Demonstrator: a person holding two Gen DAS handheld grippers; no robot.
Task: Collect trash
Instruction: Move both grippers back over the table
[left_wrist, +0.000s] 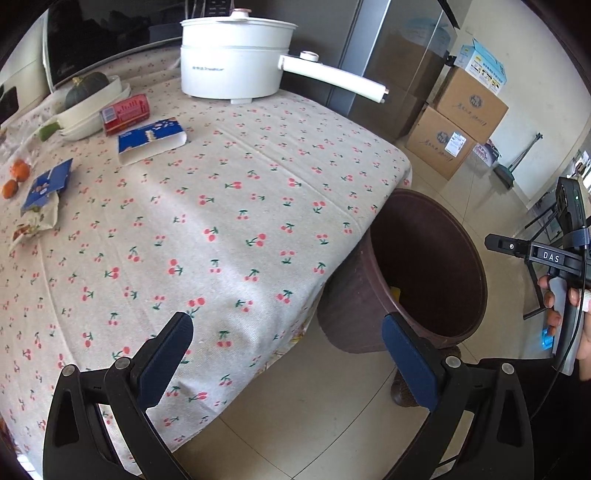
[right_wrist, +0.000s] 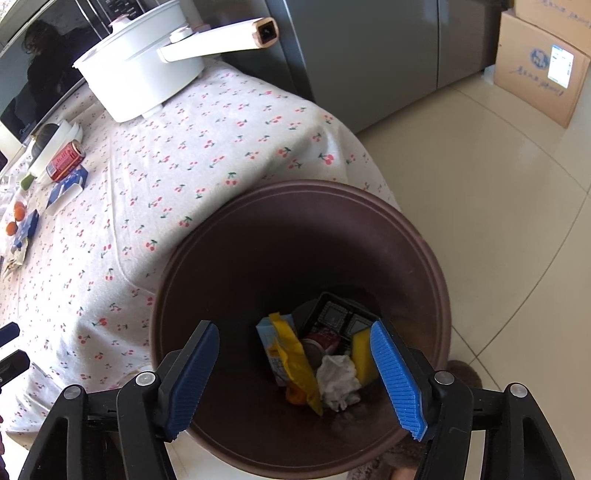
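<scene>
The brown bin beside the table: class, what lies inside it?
Inside the brown bin: a yellow wrapper, crumpled white tissue, a yellow sponge, a red can and a black tray. Anything beneath them is hidden.

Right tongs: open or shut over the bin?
Open. The right tongs stand wide apart with nothing between them, above the brown bin holding trash.

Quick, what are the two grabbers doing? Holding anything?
Left gripper: open, empty, over the table edge.
Right gripper: open, empty, above the bin.
</scene>
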